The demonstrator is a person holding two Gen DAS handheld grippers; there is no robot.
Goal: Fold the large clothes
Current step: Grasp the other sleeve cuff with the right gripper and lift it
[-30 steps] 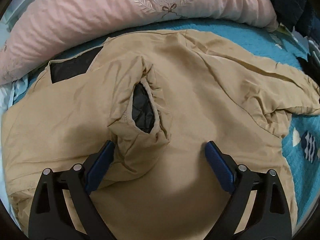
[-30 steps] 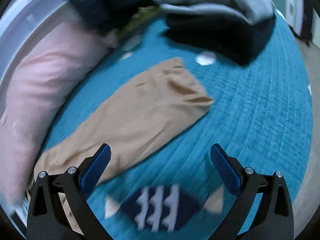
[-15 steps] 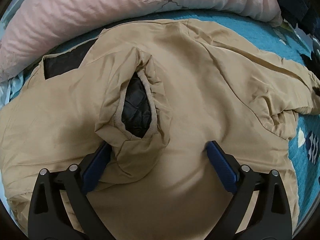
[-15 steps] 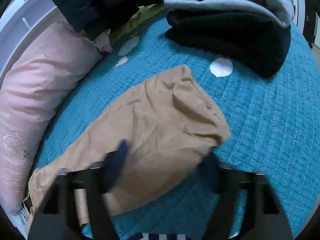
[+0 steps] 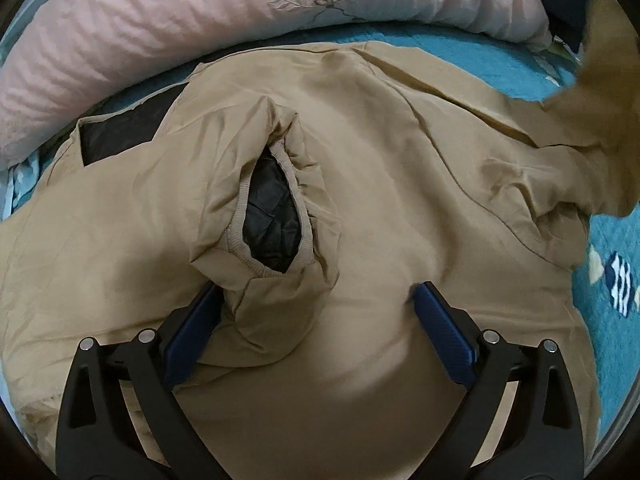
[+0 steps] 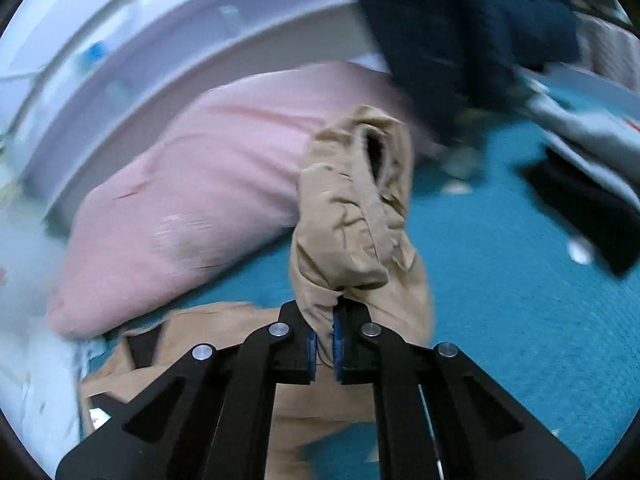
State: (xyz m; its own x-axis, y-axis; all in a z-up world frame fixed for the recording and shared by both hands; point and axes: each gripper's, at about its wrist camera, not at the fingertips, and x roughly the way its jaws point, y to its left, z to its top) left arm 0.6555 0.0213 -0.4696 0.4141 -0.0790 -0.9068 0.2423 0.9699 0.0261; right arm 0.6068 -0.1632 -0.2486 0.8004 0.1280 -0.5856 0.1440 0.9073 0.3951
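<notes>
Your tan jacket [image 5: 400, 208] lies spread across the teal quilt [image 5: 452, 56], its upper edge near the pink pillow [image 5: 168, 36]. Dark quilted lining shows at a turned-back corner on the left and inside the cuff opening.

Left gripper [image 5: 316, 308]: jaws stand wide, pointing steeply down at the jacket. One folded-in sleeve [image 5: 256, 200] lies on the body, cuff end toward you. The left blue pad touches the sleeve's bunched end; the right pad sits apart on flat cloth. Nothing pinched.

Right gripper [image 6: 325, 338]: jaws closing, nearly together, with the other sleeve [image 6: 356, 216] caught between the blue pads. You have that sleeve lifted clear of the quilt; its cuff sticks up past the fingertips, dark opening visible. In the left wrist view the same sleeve shows as a blurred tan mass rising at the far right edge.

Behind it: pillow against a pale headboard, a dark blue garment [image 6: 460, 28] top right, and a grey and black folded pile [image 6: 588, 160] at right. Right view is motion-blurred.
</notes>
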